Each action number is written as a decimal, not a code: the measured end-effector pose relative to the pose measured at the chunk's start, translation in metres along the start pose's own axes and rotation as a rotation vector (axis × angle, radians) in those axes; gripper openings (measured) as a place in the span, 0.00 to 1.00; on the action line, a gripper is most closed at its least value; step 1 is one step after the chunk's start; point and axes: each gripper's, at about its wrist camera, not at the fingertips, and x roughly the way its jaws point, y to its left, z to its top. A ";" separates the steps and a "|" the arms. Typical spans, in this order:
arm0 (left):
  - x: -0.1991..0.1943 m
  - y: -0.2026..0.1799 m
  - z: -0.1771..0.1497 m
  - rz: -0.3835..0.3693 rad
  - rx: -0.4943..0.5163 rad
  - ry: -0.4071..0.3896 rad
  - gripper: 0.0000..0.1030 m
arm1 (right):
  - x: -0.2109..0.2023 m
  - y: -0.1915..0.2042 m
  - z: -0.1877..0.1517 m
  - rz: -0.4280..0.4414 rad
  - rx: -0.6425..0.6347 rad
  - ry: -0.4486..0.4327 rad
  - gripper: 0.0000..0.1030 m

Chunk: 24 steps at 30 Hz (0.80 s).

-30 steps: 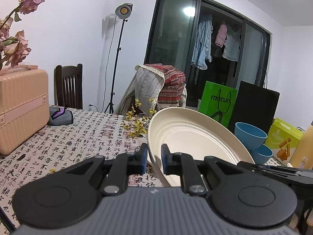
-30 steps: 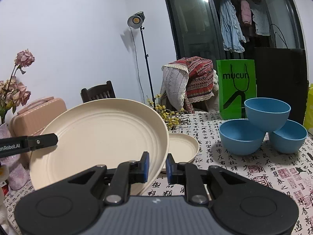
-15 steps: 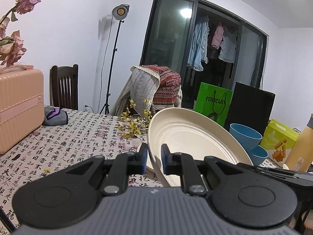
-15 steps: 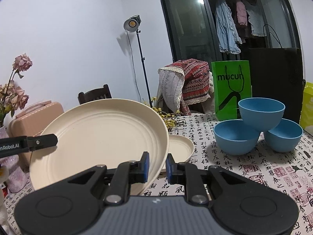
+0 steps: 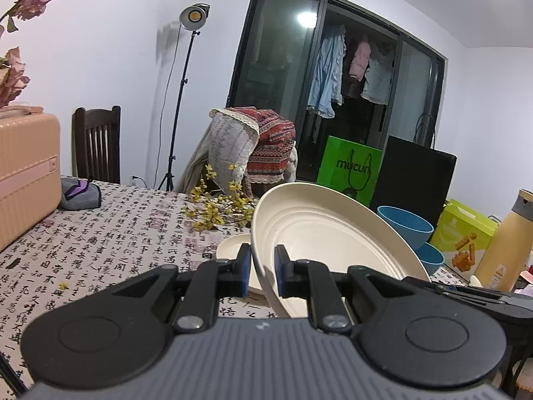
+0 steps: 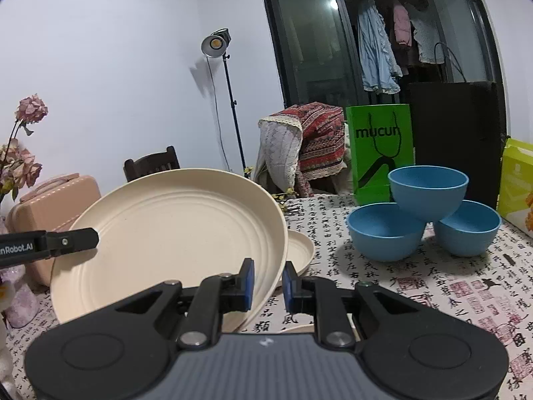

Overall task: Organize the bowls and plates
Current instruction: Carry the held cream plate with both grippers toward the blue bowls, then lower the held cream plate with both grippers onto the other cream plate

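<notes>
A large cream plate is held tilted above the table by both grippers. My right gripper is shut on its right rim. My left gripper is shut on the opposite rim of the same large plate, and one left finger shows at the left of the right wrist view. A smaller cream plate lies on the table behind it. Three blue bowls sit to the right, one bowl resting on top of two others.
The table has a calligraphy-print cloth. A pink suitcase and dried flowers stand at the left, yellow blossoms at the back. A green bag, a black bag, a yellow box and a tan bottle stand at the right.
Both grippers keep their hold on the large plate. The views have drifted only slightly.
</notes>
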 end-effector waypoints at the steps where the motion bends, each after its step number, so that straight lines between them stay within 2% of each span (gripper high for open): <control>1: 0.000 -0.002 -0.001 -0.004 0.001 0.000 0.14 | -0.001 -0.001 0.000 -0.004 0.000 -0.002 0.17; 24: 0.006 -0.026 -0.015 -0.058 0.026 0.037 0.15 | -0.018 -0.025 -0.011 -0.065 0.011 0.006 0.17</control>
